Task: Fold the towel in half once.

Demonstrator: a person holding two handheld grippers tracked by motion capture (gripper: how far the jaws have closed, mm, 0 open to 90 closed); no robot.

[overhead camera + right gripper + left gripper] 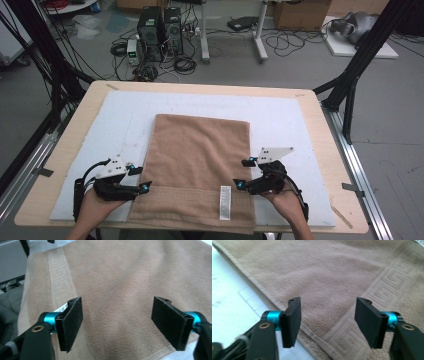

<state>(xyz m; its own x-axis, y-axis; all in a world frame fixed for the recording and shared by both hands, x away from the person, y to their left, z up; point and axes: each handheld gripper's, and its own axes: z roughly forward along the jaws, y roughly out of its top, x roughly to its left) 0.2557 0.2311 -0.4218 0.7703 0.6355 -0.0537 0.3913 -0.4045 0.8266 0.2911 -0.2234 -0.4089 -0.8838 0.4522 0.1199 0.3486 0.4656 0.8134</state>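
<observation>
Terry-cloth brown towel (200, 165) lies flat on the white mat (300, 125); we judge it soft, light, floppy. Left gripper (142, 179) and right gripper (242, 173) gape empty; pinch near corners.

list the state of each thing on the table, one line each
towel: lying flat on the white mat, near end folded over, held by neither gripper
white label: face up on the folded near band
left gripper: open, at the towel's left edge, nothing between the pads
right gripper: open, at the towel's right edge, nothing between the pads
white mat: flat on the table
</observation>
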